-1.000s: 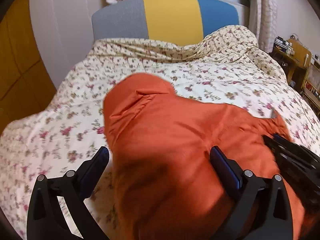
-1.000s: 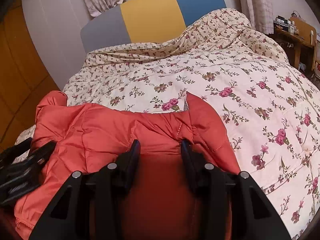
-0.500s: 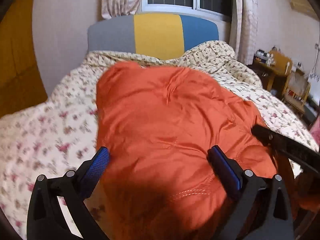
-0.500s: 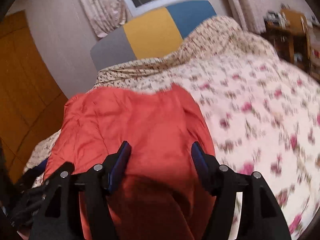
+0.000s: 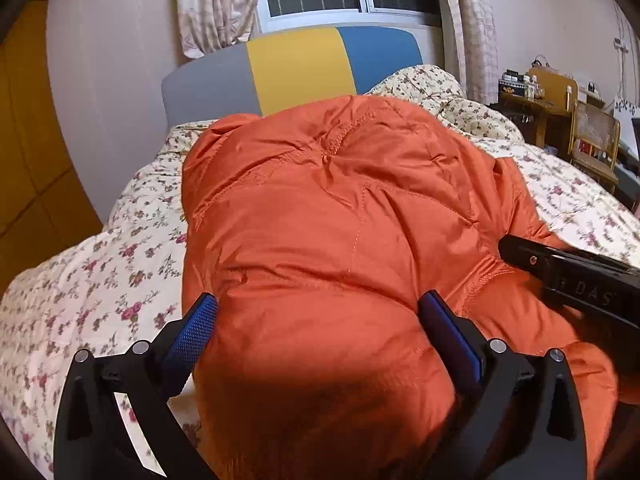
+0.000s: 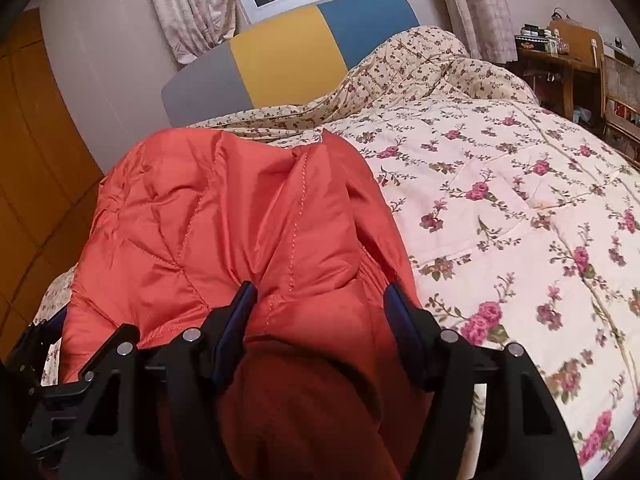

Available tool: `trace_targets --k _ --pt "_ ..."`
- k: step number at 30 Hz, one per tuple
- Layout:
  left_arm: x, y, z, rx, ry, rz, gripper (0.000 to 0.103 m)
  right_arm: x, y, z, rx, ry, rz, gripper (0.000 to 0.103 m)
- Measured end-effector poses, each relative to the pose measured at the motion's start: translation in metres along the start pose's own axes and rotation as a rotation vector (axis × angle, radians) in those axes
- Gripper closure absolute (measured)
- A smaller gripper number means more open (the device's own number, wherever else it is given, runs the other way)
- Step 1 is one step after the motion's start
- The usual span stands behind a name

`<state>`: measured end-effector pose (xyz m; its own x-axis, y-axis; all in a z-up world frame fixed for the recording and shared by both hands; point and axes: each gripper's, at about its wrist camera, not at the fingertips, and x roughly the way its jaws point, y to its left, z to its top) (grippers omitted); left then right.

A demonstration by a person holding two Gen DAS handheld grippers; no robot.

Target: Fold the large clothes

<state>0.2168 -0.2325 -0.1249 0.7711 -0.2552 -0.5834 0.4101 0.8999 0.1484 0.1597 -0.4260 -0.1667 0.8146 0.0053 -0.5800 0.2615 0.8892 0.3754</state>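
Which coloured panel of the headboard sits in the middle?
The yellow panel of the headboard is the middle one. The grey panel flanks it on the picture's left and the blue panel on the right, behind the orange jacket.

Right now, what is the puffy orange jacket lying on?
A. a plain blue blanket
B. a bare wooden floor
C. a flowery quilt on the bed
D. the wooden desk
C: the orange jacket rests on the cream quilt printed with pink flowers, covering the bed.
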Motion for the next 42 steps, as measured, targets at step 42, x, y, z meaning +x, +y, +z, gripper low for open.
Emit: trace_targets --k 42 --pt "-0.008 0.106 -0.015 -0.433 0.176 -0.442 0.003 0.009 -0.035 0.018 0.190 0.321 0.221 0.004"
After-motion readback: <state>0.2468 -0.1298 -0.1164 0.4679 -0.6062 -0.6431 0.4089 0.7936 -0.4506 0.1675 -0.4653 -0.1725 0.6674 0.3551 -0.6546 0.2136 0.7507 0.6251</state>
